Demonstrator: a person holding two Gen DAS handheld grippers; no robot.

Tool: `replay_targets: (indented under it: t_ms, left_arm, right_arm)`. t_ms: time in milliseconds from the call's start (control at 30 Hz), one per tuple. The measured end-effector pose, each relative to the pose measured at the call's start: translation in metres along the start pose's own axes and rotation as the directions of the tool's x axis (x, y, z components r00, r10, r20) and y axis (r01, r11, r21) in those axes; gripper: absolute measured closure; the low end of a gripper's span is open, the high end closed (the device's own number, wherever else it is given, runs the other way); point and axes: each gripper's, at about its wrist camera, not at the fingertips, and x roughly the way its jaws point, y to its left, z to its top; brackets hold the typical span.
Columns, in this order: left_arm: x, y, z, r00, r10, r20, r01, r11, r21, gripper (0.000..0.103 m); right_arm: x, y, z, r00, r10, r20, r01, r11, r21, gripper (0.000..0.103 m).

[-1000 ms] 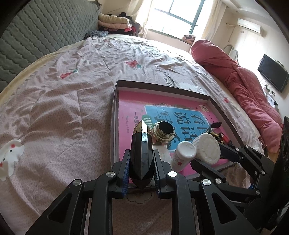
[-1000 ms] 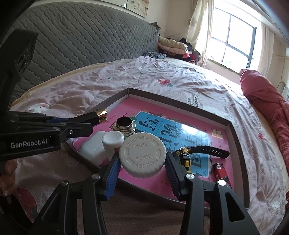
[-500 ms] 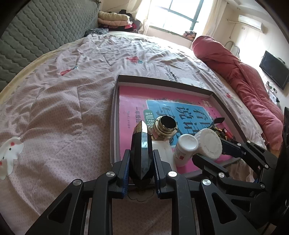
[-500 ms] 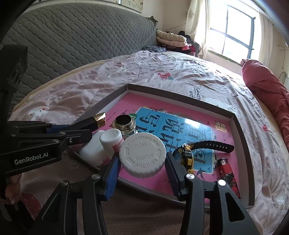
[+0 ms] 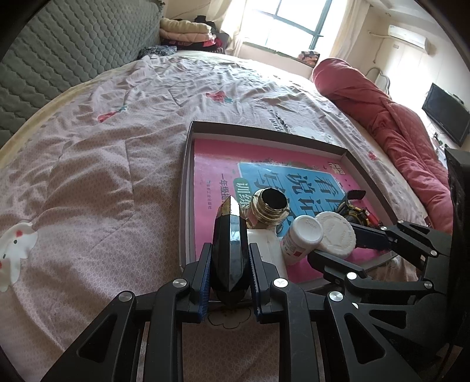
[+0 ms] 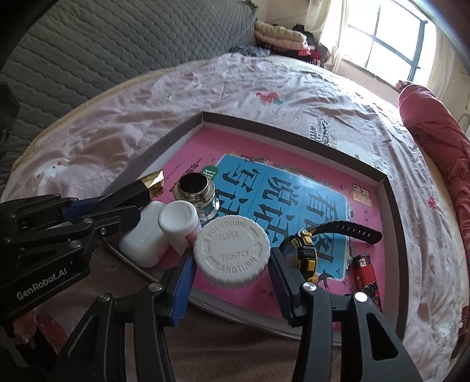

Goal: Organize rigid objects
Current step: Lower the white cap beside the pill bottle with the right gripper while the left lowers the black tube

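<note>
Rigid odds and ends crowd the near corner of a shallow box tray lying on a bed with a pink patterned cover. The left hand-held gripper is clamped on a dark faceted bottle with a gold tip, held over the tray's near left corner. The right hand-held gripper is closed on a wide white ribbed cap embossed "PUSH DOWN CLOSE TIGHTLY AND TURN", poised over the tray's near edge. Inside the tray, on a pink and blue printed book cover, sit a gold-rimmed jar with a dark open mouth, a small white bottle leaning beside a white container, a black and yellow wristwatch with its strap stretched out, and a red lighter near the tray's right wall. A rolled red quilt lies along the bed's far side, under a bright window.
</note>
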Motion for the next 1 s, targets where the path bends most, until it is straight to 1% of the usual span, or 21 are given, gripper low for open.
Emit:
replay_targets:
  t_ms: [167,333,467,700,1000]
  left_arm:
    - [0.0013,0.0006,0.0002,1.000,-0.005,-0.006,0.005,1.000,-0.008,0.080]
    - [0.0022,0.0005,0.0015,1.000,-0.014,-0.012,0.014,1.000,-0.010,0.080]
    - [0.0028,0.0022,0.0025,1.000,-0.021,-0.017,0.021,1.000,-0.015,0.080]
    - [0.0022,0.0042,0.0021,0.999,-0.032,-0.019,0.032,0.999,-0.023,0.080]
    - [0.0016,0.0043,0.0010,0.999,-0.045,-0.019,0.044,0.998,-0.035,0.080]
  right_arm:
    - [0.0039,0.0022,0.0050,0.999,-0.017,-0.051,0.016,0.999,-0.029,0.053]
    - [0.0046,0.0050,0.0059,0.997,-0.043,-0.065,0.041,0.998,-0.041,0.053]
    - [0.0046,0.0055,0.0063,0.996,-0.054,-0.066,0.051,0.998,-0.037,0.053]
    - [0.0043,0.0014,0.0063,0.997,-0.037,-0.074,0.037,0.999,-0.002,0.053]
    - [0.0014,0.0017,0.0054,0.997,-0.045,-0.062,0.044,0.999,-0.012,0.053]
